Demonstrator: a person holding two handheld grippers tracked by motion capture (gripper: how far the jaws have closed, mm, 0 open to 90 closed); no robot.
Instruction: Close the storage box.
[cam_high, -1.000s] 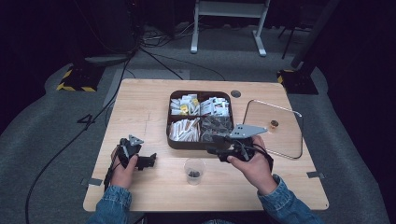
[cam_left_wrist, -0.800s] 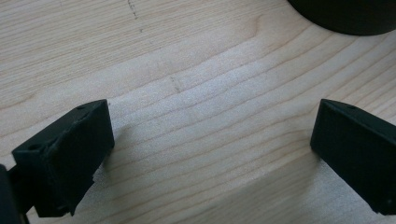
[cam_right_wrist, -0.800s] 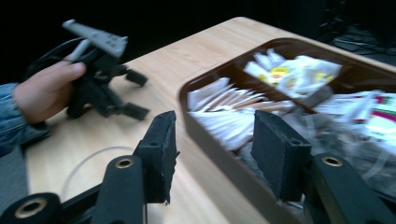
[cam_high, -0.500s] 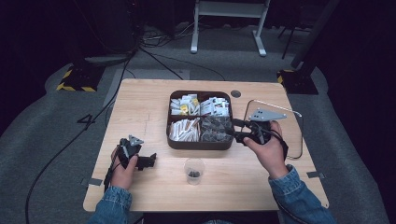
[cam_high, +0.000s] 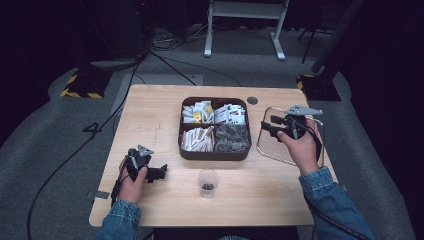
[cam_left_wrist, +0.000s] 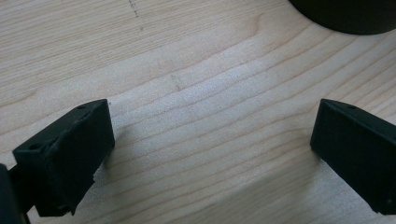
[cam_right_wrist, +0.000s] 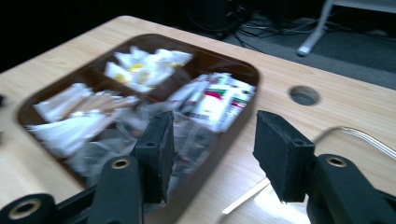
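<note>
The left hand-held gripper (cam_high: 159, 172) rests on the counter (cam_high: 150, 120) near its front-left part, jaws spread wide on bare wood with nothing between them, and open surface all round it up to the counter's left edge. Just to its right, near the front edge, stands a small clear cup (cam_high: 207, 183) with something dark in the bottom. Behind the cup sits the dark four-compartment tray (cam_high: 214, 155) of packets, mid-counter. The right hand-held gripper (cam_high: 266, 126) hovers just beside the tray's right wall, over the clear lid (cam_high: 265, 147) lying near the counter's right edge, its jaws apart and empty. A second ago it was at the tray's front-right corner; it has since swung right and back, its jaws opening a little further.
</note>
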